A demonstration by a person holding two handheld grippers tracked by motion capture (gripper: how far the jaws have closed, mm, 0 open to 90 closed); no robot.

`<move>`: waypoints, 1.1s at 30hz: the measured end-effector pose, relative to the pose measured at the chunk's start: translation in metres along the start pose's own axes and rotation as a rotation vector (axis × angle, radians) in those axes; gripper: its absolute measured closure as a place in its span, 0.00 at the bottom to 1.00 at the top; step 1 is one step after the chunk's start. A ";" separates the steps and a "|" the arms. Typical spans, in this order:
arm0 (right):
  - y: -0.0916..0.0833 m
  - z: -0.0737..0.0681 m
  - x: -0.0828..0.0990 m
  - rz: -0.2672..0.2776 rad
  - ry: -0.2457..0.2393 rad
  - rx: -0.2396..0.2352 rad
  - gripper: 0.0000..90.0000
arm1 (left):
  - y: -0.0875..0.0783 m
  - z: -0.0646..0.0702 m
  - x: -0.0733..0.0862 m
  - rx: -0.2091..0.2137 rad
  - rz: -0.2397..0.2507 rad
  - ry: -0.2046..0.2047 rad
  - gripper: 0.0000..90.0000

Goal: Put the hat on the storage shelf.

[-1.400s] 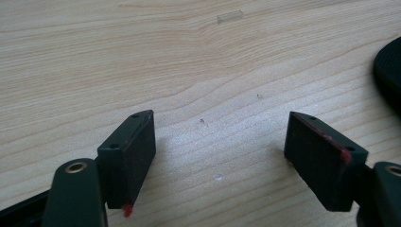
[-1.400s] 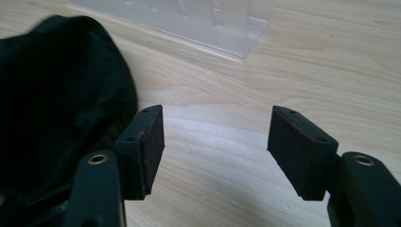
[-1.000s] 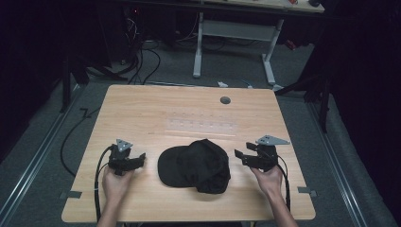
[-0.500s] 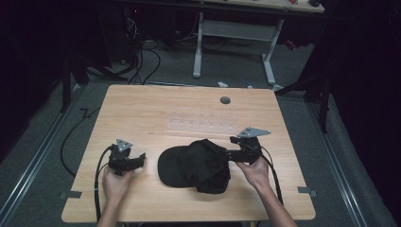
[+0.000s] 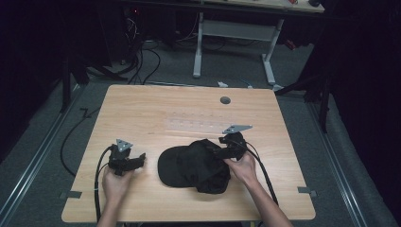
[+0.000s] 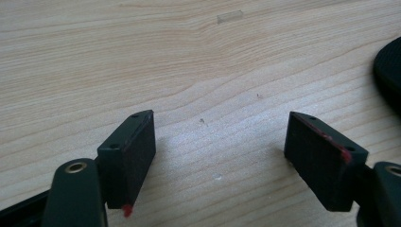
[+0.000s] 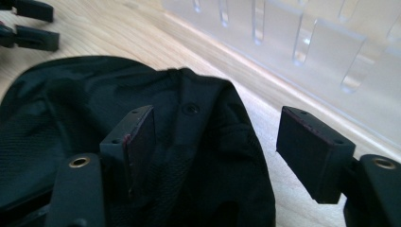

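Note:
A black cap lies on the wooden table, near its front middle, brim to the left. My right gripper reaches over the cap's back right edge. In the right gripper view its jaws stand open and have just been opening wider; the cap's crown lies under the left jaw and partly between them, and neither pad presses on it. My left gripper rests left of the cap, open, with bare wood between its jaws. The cap's brim shows at the right edge there.
A clear plastic slotted rack lies flat just behind the cap, close past my right gripper. A round cable hole sits near the table's far edge. Cables trail from both grippers toward the front edge. A desk frame stands beyond.
My right gripper has moved left from the table's right side onto the cap's back edge. The left gripper and the cap have stayed where they were.

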State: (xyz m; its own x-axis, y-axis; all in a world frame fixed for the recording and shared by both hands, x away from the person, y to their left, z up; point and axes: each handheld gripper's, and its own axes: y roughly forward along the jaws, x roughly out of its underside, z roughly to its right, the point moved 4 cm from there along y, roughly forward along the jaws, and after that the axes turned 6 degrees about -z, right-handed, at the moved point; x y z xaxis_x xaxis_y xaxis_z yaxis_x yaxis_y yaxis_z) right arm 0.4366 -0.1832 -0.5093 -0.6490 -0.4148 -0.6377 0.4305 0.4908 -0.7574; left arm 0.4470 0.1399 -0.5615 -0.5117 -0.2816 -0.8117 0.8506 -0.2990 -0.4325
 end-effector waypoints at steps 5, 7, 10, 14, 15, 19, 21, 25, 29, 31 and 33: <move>0.009 0.002 0.004 -0.025 0.014 -0.003 0.32 | 0.000 0.000 0.000 0.000 0.000 0.000 0.29; 0.015 0.006 0.007 -0.038 0.030 -0.014 0.31 | 0.000 0.000 0.000 0.002 0.000 0.001 0.29; 0.016 0.007 0.007 -0.036 0.038 -0.024 0.31 | 0.000 0.001 0.000 0.004 -0.001 0.001 0.29; 0.026 0.010 0.012 -0.064 0.061 -0.054 0.31 | 0.000 0.001 0.000 0.004 -0.001 0.002 0.29; 0.026 0.010 0.012 -0.064 0.061 -0.054 0.31 | 0.000 0.001 0.000 0.004 -0.001 0.002 0.29; 0.034 0.010 0.017 -0.100 0.070 -0.087 0.38 | 0.000 0.001 0.001 0.009 -0.003 0.006 0.30; 0.036 0.007 0.017 -0.108 0.045 -0.088 0.47 | -0.001 0.002 0.001 0.014 -0.003 0.009 0.31; 0.036 0.005 0.018 -0.113 0.034 -0.098 0.63 | -0.001 0.002 0.001 0.016 -0.003 0.010 0.32; 0.036 0.000 0.019 -0.125 -0.003 -0.100 0.78 | -0.001 0.003 0.001 0.021 -0.006 0.011 0.32; 0.037 -0.002 0.019 -0.123 -0.015 -0.093 0.84 | -0.001 0.003 0.001 0.021 -0.006 0.009 0.32; 0.036 -0.002 0.019 -0.125 -0.015 -0.100 0.86 | 0.000 0.003 0.002 0.019 -0.008 0.010 0.31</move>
State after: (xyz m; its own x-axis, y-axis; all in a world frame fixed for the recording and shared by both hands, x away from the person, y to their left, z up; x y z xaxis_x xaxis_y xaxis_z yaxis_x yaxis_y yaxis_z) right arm 0.4386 -0.1723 -0.5484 -0.6842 -0.4884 -0.5416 0.2818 0.5078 -0.8141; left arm 0.4456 0.1367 -0.5614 -0.5169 -0.2697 -0.8124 0.8441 -0.3185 -0.4313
